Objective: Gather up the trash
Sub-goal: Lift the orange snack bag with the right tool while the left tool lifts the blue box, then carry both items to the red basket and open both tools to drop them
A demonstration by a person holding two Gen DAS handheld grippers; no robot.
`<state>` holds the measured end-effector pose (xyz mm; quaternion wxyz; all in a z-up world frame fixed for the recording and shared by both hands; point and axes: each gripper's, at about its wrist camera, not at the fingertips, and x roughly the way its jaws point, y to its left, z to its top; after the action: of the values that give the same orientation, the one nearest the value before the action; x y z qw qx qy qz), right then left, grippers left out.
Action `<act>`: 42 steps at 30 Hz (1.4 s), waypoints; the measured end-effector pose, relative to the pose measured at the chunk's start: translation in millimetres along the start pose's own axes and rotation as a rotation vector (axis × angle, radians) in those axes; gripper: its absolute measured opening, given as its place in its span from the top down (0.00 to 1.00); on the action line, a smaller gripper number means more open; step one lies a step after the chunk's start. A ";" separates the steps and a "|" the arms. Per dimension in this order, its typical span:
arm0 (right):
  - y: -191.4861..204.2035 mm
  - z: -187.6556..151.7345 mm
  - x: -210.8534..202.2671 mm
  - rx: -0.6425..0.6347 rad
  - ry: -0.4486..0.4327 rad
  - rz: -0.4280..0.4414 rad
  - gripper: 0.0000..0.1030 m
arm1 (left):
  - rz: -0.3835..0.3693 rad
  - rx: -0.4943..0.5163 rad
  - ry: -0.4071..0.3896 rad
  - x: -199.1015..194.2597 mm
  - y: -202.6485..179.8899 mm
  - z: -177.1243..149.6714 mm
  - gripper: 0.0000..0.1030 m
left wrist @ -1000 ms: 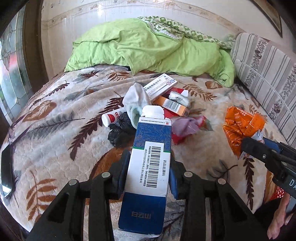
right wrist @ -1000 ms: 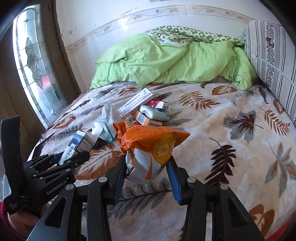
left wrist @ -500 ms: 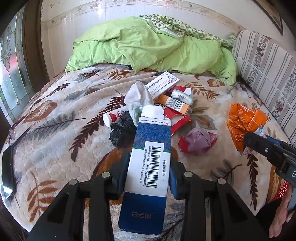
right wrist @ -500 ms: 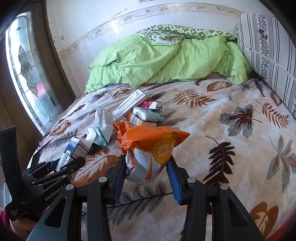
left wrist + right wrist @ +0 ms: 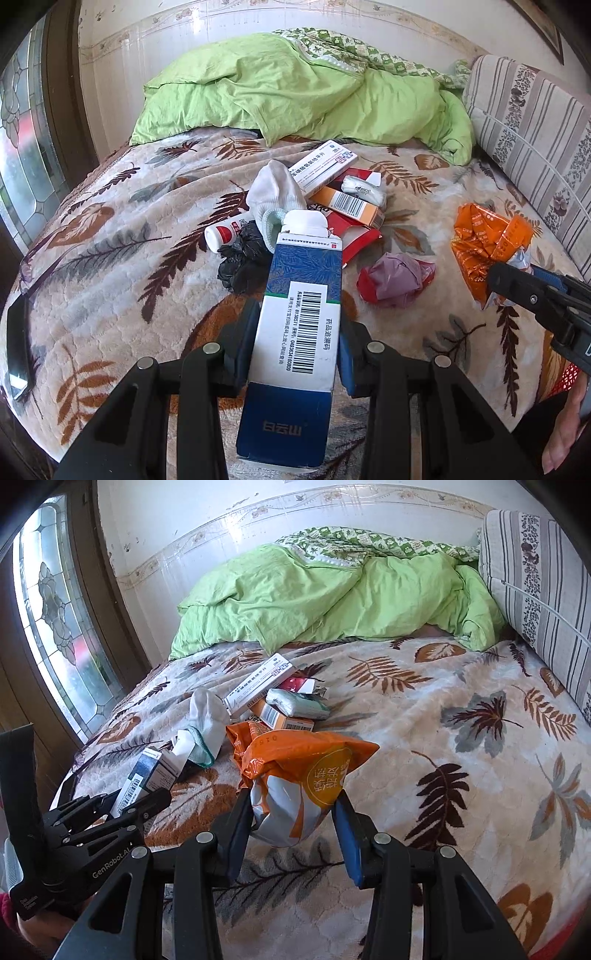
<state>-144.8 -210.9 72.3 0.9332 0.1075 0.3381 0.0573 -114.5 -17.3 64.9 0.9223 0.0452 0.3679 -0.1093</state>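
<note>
Above leaf-print bed (image 5: 110, 280): my left gripper (image 5: 295, 354) jaws clamp blue-white carton (image 5: 299, 332); right gripper (image 5: 291, 830) jaws pinch orange snack bag (image 5: 299, 779). Risks: slick, crumpled bag slipping free; long carton pivoting out. More trash piled mid-bed (image 5: 332, 206).

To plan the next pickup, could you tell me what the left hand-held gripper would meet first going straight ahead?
Probably the crumpled black bag, just beyond the blue box it holds; depth is unclear.
</note>
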 end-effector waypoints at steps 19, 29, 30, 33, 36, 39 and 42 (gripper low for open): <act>2.2 0.5 -1.9 -0.001 -0.003 0.000 0.55 | -0.003 0.005 -0.001 0.2 -2.0 -0.1 0.64; 4.1 -2.2 -12.2 0.042 -0.012 0.031 0.55 | 0.015 0.048 -0.032 -7.6 -13.5 2.9 0.64; 4.1 -3.3 -13.4 0.049 -0.011 0.035 0.55 | 0.016 0.051 -0.034 -9.4 -14.1 1.6 0.64; 5.9 -5.8 -18.5 0.050 -0.014 0.034 0.55 | 0.013 0.050 -0.038 -14.0 -13.5 0.7 0.64; 6.2 -9.8 -25.7 0.058 -0.017 0.041 0.55 | 0.008 0.047 -0.040 -18.9 -14.4 -0.3 0.64; 4.3 -13.9 -33.1 0.076 -0.010 0.054 0.55 | -0.011 0.045 -0.039 -24.0 -16.6 -0.5 0.64; -1.1 -18.3 -50.3 0.096 -0.018 0.061 0.55 | -0.060 0.053 -0.027 -30.8 -22.3 -2.0 0.64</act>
<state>-195.0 -218.0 89.5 0.9278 0.1629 0.3285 0.0684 -142.8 -33.4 84.6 0.9220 0.0572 0.3535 -0.1472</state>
